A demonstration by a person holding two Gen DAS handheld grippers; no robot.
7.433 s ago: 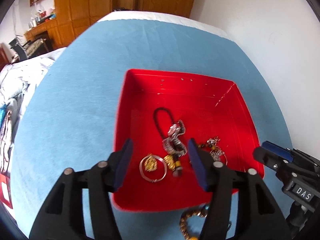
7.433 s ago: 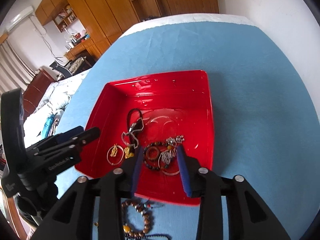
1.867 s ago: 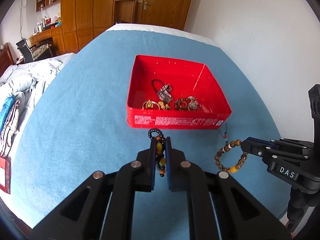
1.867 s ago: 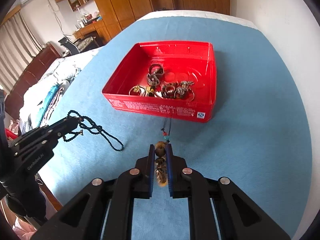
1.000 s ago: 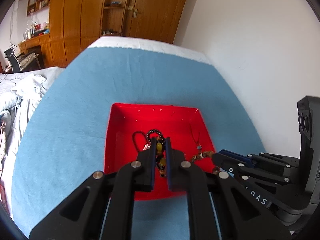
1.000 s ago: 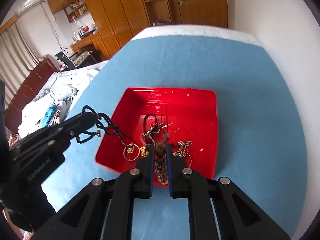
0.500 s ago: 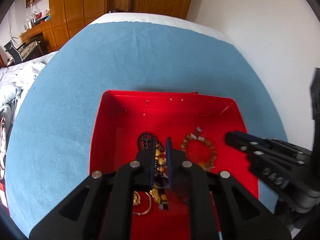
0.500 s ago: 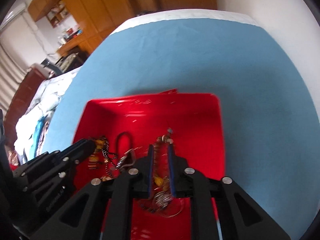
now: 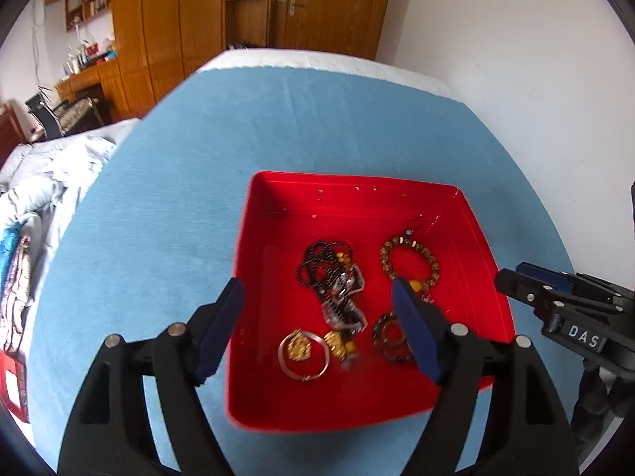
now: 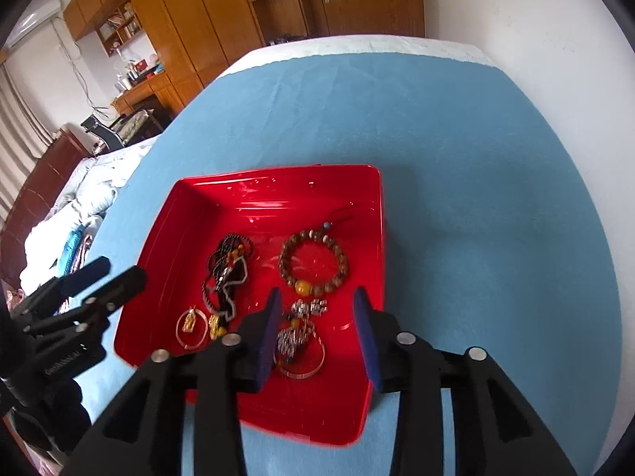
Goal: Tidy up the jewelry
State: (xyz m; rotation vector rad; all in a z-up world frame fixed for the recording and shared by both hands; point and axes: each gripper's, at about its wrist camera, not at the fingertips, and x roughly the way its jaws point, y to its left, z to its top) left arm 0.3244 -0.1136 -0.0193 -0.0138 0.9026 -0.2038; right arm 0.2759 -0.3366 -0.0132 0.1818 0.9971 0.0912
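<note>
Both your grippers, left gripper (image 9: pixel 317 329) and right gripper (image 10: pixel 317 333), hang wide and empty right above the red tray (image 9: pixel 254 214); its jewelry pile (image 9: pixel 341 297) sits directly beneath them.

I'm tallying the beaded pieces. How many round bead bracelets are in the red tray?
2 clearly: a brown bracelet at the far right of the red tray, and a darker one nearer, partly behind the left tool's finger. The tangled black beads may hide more.

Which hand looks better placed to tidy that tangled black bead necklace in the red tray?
Probably the left. The left gripper, open, hangs right over the black bead necklace in the red tray; the right gripper, also open, sits over the brown bead bracelet.
</note>
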